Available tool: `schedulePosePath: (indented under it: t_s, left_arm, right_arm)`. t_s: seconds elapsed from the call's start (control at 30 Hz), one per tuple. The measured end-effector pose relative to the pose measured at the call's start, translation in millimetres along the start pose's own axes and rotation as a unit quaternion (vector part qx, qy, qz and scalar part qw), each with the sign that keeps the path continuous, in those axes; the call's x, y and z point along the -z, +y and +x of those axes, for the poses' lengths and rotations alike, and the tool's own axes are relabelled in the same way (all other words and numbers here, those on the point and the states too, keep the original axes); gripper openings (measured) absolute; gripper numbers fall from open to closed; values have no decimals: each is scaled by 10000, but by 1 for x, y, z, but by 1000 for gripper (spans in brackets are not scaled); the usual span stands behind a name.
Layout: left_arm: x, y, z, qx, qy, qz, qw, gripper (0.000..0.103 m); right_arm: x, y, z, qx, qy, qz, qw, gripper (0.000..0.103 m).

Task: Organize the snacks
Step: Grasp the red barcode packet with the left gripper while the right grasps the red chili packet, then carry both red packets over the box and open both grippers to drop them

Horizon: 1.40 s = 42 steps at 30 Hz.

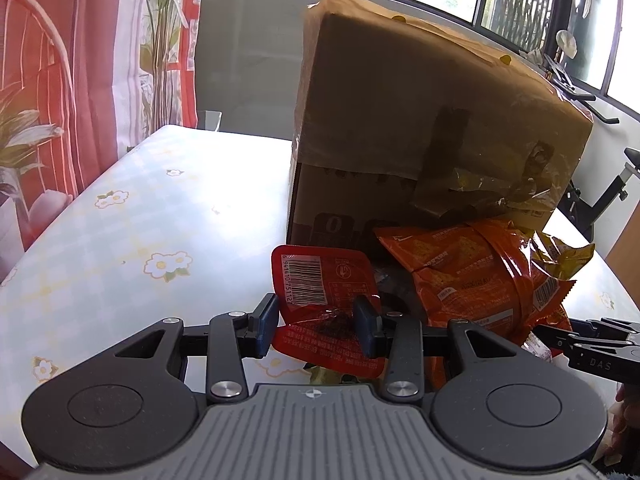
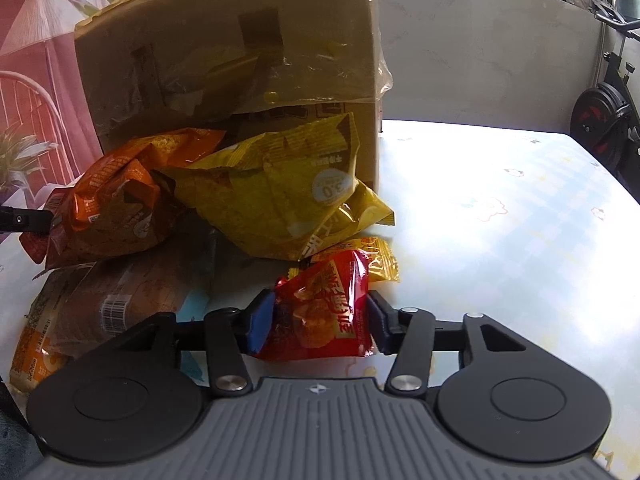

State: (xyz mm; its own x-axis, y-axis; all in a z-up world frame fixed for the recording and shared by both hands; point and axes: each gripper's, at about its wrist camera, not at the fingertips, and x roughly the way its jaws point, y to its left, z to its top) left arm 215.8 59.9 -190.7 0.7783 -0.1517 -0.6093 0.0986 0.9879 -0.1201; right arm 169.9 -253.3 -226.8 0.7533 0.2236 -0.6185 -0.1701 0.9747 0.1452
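My left gripper (image 1: pixel 316 326) is shut on a flat red snack pouch (image 1: pixel 320 280) with a barcode, held just above the table. My right gripper (image 2: pixel 320 320) is shut on a small red snack packet (image 2: pixel 324 312). A pile of snacks lies in front of a tall cardboard box (image 1: pixel 420 120), which also shows in the right wrist view (image 2: pixel 224 52): an orange chip bag (image 1: pixel 468 276) (image 2: pixel 116 204), a large yellow chip bag (image 2: pixel 280 188), a small yellow packet (image 2: pixel 380 260) and a brown bread pack (image 2: pixel 112 304). The right gripper's side shows at the left wrist view's right edge (image 1: pixel 592 344).
The table (image 1: pixel 140 220) (image 2: pixel 500 220) has a pale checked cloth with flowers. A red floral curtain (image 1: pixel 60 80) hangs to the left. An exercise bike (image 2: pixel 604 120) stands beyond the table's far right corner, by a grey wall and windows.
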Motion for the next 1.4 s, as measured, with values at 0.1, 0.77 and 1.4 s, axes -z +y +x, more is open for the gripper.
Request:
schedulePosePath:
  t_s: [0.1, 0.77, 1.4]
  left_arm:
    - [0, 1, -3, -16, -35, -28, 10000, 43]
    - [-21, -1, -36, -9, -631, 147, 9979, 43]
    - [-158, -68, -50, 594, -1618, 944, 9805, 43]
  right_arm:
    - [-2, 1, -4, -72, -7, 19, 10000, 35]
    - [-17, -28, -54, 106, -479, 589, 9971, 25]
    - [-170, -12, -99, -657, -2101, 16, 9755, 25]
